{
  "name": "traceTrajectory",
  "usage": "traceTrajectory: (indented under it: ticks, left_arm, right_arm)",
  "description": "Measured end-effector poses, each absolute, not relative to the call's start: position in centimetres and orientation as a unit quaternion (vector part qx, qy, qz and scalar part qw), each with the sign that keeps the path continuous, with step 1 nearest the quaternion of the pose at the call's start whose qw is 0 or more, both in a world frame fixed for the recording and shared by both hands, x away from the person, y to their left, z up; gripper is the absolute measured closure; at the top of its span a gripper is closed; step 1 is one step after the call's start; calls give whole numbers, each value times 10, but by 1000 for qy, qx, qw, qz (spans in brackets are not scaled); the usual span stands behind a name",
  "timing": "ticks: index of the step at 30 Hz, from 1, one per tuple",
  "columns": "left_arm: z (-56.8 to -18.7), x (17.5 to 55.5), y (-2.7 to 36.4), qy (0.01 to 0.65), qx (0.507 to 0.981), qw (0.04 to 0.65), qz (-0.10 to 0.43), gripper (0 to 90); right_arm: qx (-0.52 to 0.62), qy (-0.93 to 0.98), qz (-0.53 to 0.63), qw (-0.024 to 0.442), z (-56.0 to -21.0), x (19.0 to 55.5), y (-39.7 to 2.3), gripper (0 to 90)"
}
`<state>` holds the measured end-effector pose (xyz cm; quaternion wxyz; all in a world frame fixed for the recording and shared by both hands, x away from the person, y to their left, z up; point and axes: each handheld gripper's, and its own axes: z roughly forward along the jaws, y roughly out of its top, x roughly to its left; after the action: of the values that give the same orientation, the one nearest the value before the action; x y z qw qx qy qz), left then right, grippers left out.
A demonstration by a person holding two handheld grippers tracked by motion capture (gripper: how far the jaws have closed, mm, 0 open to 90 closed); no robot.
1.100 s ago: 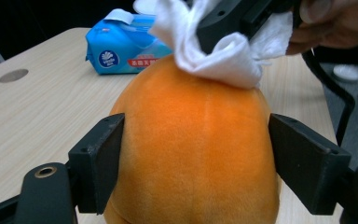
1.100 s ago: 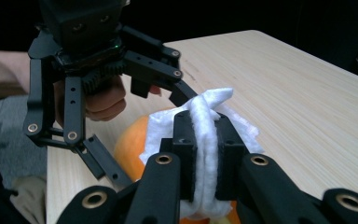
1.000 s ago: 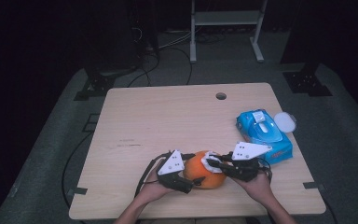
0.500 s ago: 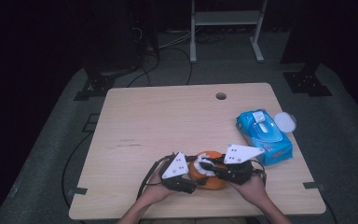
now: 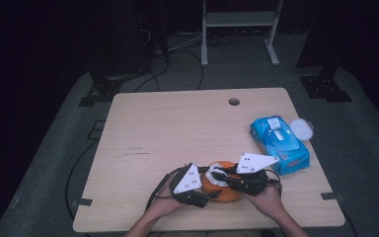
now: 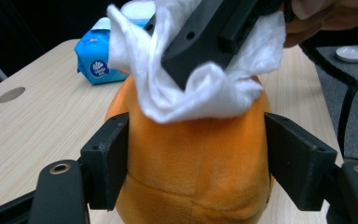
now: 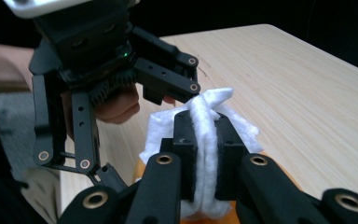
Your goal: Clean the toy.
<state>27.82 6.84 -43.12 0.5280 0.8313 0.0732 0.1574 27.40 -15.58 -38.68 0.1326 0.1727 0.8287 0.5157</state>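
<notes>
An orange plush ball (image 5: pixel 225 194) rests near the table's front edge. My left gripper (image 6: pixel 200 158) has just been closing, and its pads now press on both sides of the orange ball (image 6: pixel 191 154). From the right, my right gripper (image 5: pixel 219 176) reaches over the ball, shut on a crumpled white wipe (image 6: pixel 191 88) that lies on the ball's top. In the right gripper view the wipe (image 7: pixel 205 112) is pinched between the two jaws of my right gripper (image 7: pixel 207 140), with the left gripper (image 7: pixel 98 70) just behind it.
A blue pack of wet wipes (image 5: pixel 279 144) lies at the table's right edge, with a small white lid (image 5: pixel 302 128) beside it. A cable hole (image 5: pixel 234 101) sits near the far edge. Cables trail from both grippers.
The left gripper's jaws have closed in around the orange ball. The right gripper with the wipe has shifted left onto the ball's top.
</notes>
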Motion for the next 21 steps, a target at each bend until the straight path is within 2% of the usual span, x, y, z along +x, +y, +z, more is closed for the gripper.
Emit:
traceTrajectory:
  ticks: [5, 9, 10, 11, 12, 14, 16, 17, 20, 21]
  left_arm:
    - [-436, 286, 76, 87, 831, 530, 145, 283]
    - [-436, 289, 78, 94, 832, 530, 137, 265]
    - [-435, 292, 77, 116, 833, 529, 115, 173]
    - [-435, 292, 77, 116, 833, 529, 115, 102]
    - [-435, 298, 76, 155, 827, 536, 69, 54]
    - [-435, 301, 76, 169, 825, 537, 49, 22]
    - [-439, 300, 75, 161, 836, 523, 49, 25]
    - [-439, 300, 75, 161, 836, 523, 49, 54]
    - [-437, 298, 80, 150, 832, 529, 70, 230]
    - [-437, 298, 80, 150, 832, 529, 70, 263]
  right_arm:
    - [232, 814, 511, 148, -389, 290, -192, 815]
    - [250, 810, 513, 134, -394, 296, -202, 815]
    - [245, 814, 509, 135, -397, 294, -197, 815]
    - [245, 814, 509, 135, -397, 294, -197, 815]
    - [235, 817, 509, 131, -398, 292, -190, 815]
    - [231, 818, 511, 125, -398, 290, -187, 815]
    - [204, 826, 510, 124, -398, 282, -172, 814]
    - [204, 826, 510, 124, -398, 282, -172, 814]
    - [203, 822, 524, 97, -397, 285, -169, 813]
    - [203, 822, 524, 97, -397, 285, -169, 813]
